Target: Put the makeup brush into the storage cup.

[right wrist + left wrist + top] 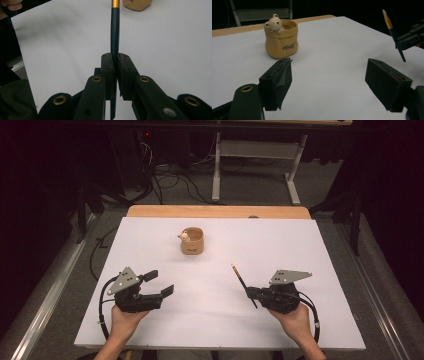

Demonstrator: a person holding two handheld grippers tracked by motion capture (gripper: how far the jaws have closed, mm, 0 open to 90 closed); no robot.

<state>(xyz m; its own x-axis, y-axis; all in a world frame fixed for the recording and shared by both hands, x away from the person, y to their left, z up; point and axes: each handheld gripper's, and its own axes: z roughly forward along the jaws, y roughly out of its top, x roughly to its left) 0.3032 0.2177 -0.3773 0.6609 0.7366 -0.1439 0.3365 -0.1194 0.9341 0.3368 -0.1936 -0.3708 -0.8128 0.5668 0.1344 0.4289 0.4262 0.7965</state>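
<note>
A tan sack-shaped cup (pixel 192 241) with a small bear figure on its rim stands at the far middle of the white table top (pixel 220 325). My right gripper (pixel 251 293) is shut on a dark blue brush (pixel 241 281) with a gold band and pale tip, which slants up and away toward the cup. The right gripper view has the jaws (pixel 114 57) pinching the shaft of the brush (pixel 115 32), with the cup (pixel 136 3) beyond. My left gripper (pixel 160 283) hovers open and holds nothing at the near left. From the left gripper (pixel 329 68), the cup (pixel 282 41) lies ahead and the brush (pixel 393 32) at right.
A wooden strip (pixel 217 211) runs along the table's far edge. Beyond it on the floor stand a white metal frame (pixel 252 167) and loose cables (pixel 170 182). A person's hands (pixel 125 320) hold both grippers near the front edge.
</note>
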